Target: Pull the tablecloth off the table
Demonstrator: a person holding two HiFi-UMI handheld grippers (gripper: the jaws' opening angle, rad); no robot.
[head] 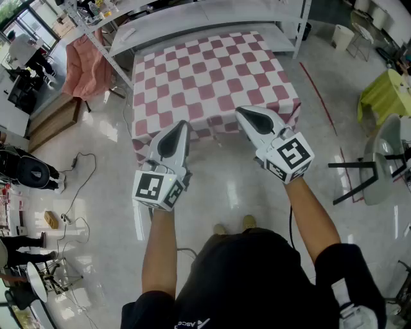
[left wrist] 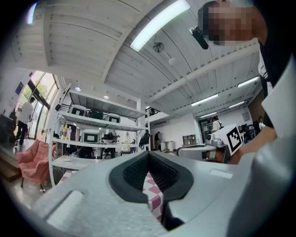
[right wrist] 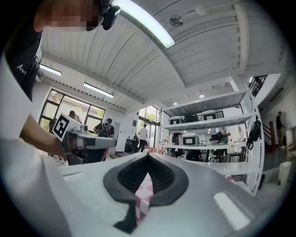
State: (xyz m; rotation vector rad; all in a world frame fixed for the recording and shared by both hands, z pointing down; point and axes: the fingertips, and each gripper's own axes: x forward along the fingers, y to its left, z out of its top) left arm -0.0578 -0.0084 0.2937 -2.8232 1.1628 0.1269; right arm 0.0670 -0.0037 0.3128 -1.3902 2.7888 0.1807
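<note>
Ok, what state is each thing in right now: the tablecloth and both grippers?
tablecloth: spread flat, front edge hanging down, not pulled off yet.
left gripper: shut, tip at the tablecloth's front edge; grip unclear.
right gripper: shut, tip at the same front edge; grip unclear.

tablecloth: pink-and-white checks
pose: spread flat over the tabletop, near edge hanging down
place: directly in front of the white shelf rack

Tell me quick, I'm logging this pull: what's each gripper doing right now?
Left gripper: closed, no tablecloth visibly pinched.
Right gripper: closed, nothing visibly held either.
</note>
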